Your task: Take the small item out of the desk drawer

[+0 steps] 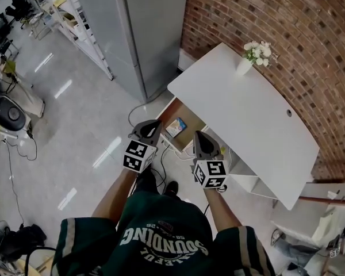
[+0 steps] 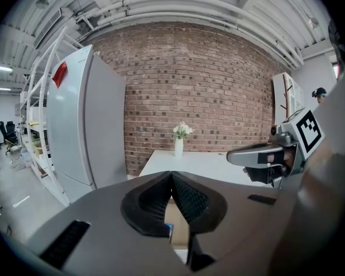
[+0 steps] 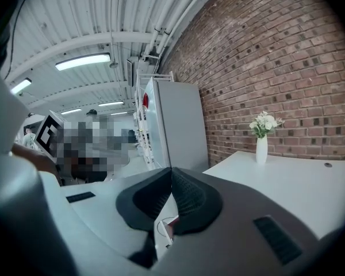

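Observation:
The wooden desk drawer (image 1: 187, 118) stands pulled out from under the left end of the white desk (image 1: 247, 119). A small blue and white item (image 1: 176, 127) lies in it. My left gripper (image 1: 154, 123) hovers just left of the drawer, shut and empty, its tip close to the item. My right gripper (image 1: 198, 135) is just short of the drawer's near end, also shut with nothing held. In the left gripper view the shut jaws (image 2: 171, 175) hide most of the drawer (image 2: 179, 223); a blue sliver of the item (image 2: 168, 230) shows below them. The right gripper (image 3: 171, 171) points along the desk (image 3: 287, 183).
A tall grey cabinet (image 1: 144, 27) stands left of the desk, and a brick wall (image 1: 299, 33) runs behind it. A white vase of flowers (image 1: 245, 65) sits on the desk's far corner. Cables (image 1: 139, 109) trail on the floor. A white shelf (image 1: 254, 184) sits under the desk.

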Tool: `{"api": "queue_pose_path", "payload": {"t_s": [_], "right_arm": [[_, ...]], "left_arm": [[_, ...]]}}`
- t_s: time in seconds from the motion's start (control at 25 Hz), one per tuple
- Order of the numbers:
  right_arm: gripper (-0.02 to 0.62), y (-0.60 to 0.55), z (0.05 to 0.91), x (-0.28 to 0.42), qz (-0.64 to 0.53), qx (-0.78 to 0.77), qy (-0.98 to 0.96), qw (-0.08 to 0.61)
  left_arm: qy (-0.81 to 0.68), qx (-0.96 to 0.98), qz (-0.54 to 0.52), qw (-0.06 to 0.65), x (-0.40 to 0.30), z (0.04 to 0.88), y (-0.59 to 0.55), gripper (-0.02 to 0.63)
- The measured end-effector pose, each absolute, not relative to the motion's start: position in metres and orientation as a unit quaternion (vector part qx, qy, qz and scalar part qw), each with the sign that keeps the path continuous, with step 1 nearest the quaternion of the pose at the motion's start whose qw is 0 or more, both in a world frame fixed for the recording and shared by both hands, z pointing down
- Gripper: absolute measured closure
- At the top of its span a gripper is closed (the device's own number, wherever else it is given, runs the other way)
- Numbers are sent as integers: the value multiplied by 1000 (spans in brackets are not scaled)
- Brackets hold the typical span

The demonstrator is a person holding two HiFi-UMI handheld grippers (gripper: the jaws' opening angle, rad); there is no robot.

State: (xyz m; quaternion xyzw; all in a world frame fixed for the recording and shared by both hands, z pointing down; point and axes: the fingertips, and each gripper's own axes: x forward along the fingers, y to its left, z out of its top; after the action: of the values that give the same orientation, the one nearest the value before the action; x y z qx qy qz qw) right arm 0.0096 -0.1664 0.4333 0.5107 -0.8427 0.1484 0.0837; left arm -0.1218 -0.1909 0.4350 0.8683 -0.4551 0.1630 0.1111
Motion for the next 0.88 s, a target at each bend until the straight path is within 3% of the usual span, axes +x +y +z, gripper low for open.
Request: {"api": "queue_pose_path", "payload": {"t_s": [0.88], "right_arm": [[571,-193,459,3,174,522,-829,100]], "left_arm": [[-408,885,186,128,-113,467,-227,591]]}}
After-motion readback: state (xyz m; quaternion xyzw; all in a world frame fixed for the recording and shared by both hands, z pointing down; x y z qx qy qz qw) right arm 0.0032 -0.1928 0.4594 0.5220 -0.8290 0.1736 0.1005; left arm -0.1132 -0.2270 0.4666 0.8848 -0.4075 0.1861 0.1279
